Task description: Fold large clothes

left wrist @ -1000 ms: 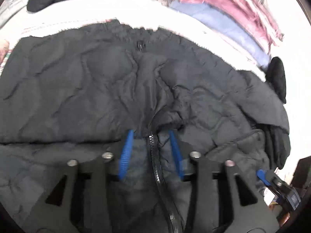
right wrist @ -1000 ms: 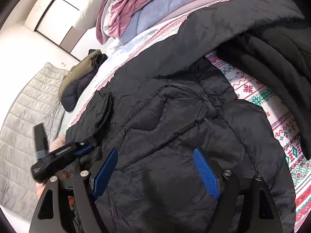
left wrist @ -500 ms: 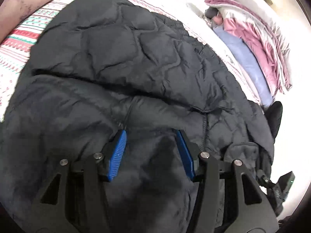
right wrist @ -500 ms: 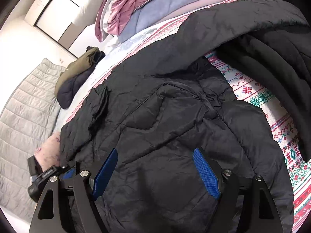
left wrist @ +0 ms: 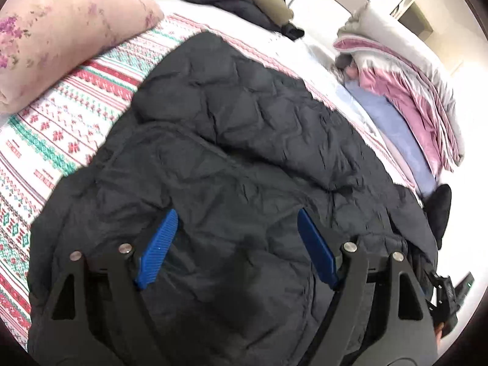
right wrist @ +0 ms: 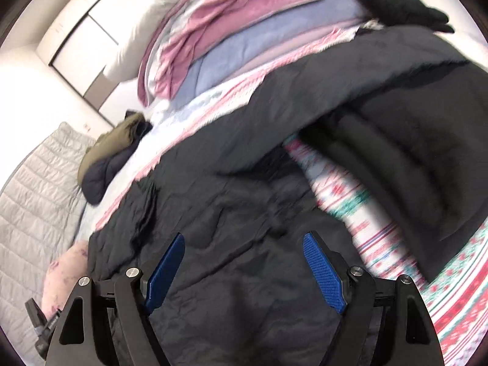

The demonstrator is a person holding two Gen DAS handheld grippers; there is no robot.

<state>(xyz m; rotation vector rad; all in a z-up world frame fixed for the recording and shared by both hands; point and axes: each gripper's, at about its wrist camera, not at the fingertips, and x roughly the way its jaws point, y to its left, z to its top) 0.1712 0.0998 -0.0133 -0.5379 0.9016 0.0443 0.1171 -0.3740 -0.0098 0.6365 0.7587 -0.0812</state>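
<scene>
left wrist view: the left gripper [left wrist: 236,244] hangs over the black quilted jacket [left wrist: 244,140], its blue pads wide apart and the jaws opening; fabric lies below and between the pads, but neither presses on it, so nothing is held. the jacket fills the middle and lower frame, spread on the patterned bedspread [left wrist: 61,128]. its long axis runs from the lower left toward the right edge, and one panel is already laid over the body, leaving a ridge across the centre. a pink pillow [left wrist: 61,30] sits at upper left, a stack of folded bedding [left wrist: 405,97] at upper right, and a dark and olive garment [left wrist: 244,3] at top centre.

right wrist view: the right gripper [right wrist: 244,270] also stands with jaws well apart, empty, over the jacket's near part in the lower centre. from here a sleeve or side panel [right wrist: 396,97] stretches away to the upper right, lying loose across the bedspread, with a bare patterned strip between it and the body.

my judgement: the next fold turns on that outstretched part. it lies up and right of the right gripper, which looks the nearer tool to bring it in.
</scene>
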